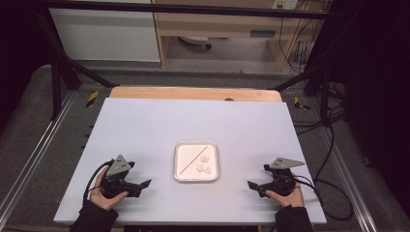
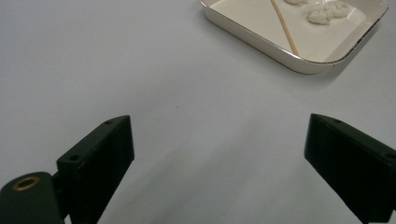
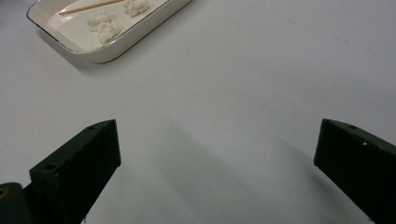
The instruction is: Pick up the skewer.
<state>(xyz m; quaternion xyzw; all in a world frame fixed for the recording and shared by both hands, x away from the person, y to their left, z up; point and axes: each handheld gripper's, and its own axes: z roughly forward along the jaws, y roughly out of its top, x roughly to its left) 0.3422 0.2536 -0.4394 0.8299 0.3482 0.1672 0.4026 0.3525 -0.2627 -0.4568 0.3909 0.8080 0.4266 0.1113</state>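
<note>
A shallow white tray (image 1: 181, 177) sits at the middle of the white table. A thin wooden skewer (image 1: 193, 160) lies slantwise in it, beside three small white lumps (image 1: 203, 166). My left gripper (image 1: 144, 186) rests on the table to the tray's left, held by a hand, open with nothing between its jaws. My right gripper (image 1: 255, 187) rests to the tray's right, also open on bare table. In the left gripper view the tray (image 2: 261, 42), skewer (image 2: 284, 27) and lumps (image 2: 327, 11) lie ahead at the upper right. In the right gripper view the tray (image 3: 135, 35), skewer (image 3: 88, 6) and lumps (image 3: 106, 27) lie at the upper left.
The white table top (image 1: 145, 125) has bare surface around the tray. A wooden board edge (image 1: 193, 93) runs along its far side. Black frame posts (image 1: 58, 72) stand at the back corners, and cables (image 1: 329, 188) trail off the right side.
</note>
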